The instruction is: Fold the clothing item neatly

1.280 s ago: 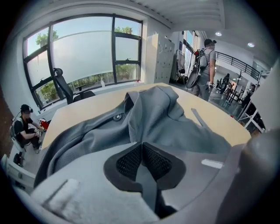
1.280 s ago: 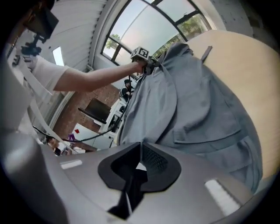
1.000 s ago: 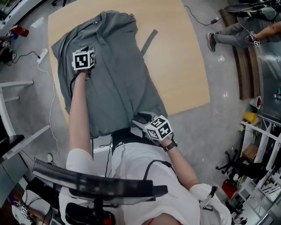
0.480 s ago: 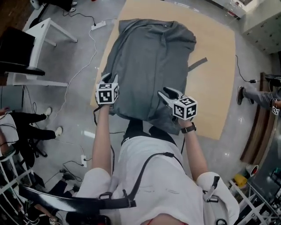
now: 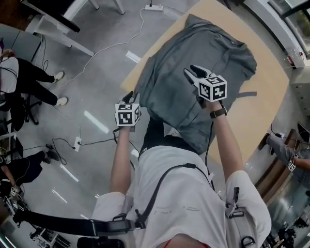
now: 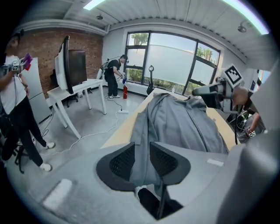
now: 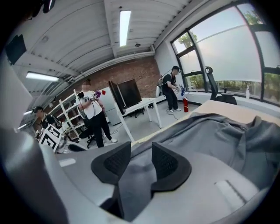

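- One pale wooden table (image 5: 269,104) fills the upper right of the head view, set on a grey polished floor (image 5: 97,72).
- A grey jacket (image 5: 203,53) lies spread over most of the table, collar end at the far side. Its near end spills over the table edge in front of the person in a white shirt (image 5: 184,203).
- A white desk (image 6: 81,87) carrying a dark monitor stands beyond the table in the left gripper view. Two other people stand in the room.
- The right gripper (image 5: 196,73) is over the middle of the jacket, well onto the table. Its jaws have just been closing. In the right gripper view a raised fold of the grey cloth fills the gap between both pads, so it is clamped on the jacket.
- The left gripper (image 5: 129,97) is at the table's left edge, out over the floor, its marker cube facing up. In the left gripper view the jacket's side edge passes between the pads and hangs below them, pinched there.
- A narrow grey strip (image 5: 248,94) lies on the bare wood just beside the jacket's right side.
- A white power strip (image 5: 154,7) and its cable lie on the floor.
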A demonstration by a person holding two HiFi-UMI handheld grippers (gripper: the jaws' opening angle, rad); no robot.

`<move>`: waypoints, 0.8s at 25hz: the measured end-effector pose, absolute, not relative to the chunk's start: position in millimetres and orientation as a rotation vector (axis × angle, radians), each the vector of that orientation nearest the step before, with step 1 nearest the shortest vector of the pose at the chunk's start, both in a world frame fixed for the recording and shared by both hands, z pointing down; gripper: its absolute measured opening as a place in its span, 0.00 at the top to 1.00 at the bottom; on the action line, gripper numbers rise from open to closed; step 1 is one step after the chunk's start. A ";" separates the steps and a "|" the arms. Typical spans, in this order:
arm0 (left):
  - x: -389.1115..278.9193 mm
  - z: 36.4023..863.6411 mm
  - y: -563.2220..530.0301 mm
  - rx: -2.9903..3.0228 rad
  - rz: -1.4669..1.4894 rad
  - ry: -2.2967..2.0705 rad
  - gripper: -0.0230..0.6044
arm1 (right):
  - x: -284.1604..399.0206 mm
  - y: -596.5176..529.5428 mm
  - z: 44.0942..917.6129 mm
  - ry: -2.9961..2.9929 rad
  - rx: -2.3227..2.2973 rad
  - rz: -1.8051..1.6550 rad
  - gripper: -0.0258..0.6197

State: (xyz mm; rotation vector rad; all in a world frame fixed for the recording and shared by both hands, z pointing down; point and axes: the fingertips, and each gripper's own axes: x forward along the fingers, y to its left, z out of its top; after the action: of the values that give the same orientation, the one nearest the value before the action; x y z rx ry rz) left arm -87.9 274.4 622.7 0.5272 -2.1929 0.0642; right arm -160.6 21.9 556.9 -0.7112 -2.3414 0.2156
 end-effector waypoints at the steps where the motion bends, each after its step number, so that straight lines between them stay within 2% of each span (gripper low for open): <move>1: -83.2 628.5 278.2 0.522 0.054 -2.186 0.78 | -174.4 32.2 559.2 -2.334 -0.731 0.187 0.73; 7: -60.8 657.7 261.9 0.576 0.006 -2.131 0.79 | -247.3 77.2 589.2 -2.266 -0.768 0.106 0.74; 12: -66.7 689.6 234.7 0.665 0.037 -2.097 0.80 | -301.9 77.1 626.9 -2.248 -0.660 0.138 0.74; 20: -63.8 723.2 230.2 0.653 0.046 -2.034 0.92 | -387.5 5.9 673.1 -2.238 -0.241 0.289 0.66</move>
State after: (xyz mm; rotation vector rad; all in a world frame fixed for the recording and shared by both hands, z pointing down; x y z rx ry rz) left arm -63.8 230.2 723.2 0.6531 -2.0337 0.0465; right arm -387.5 5.9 673.1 -0.2411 -2.2380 0.2885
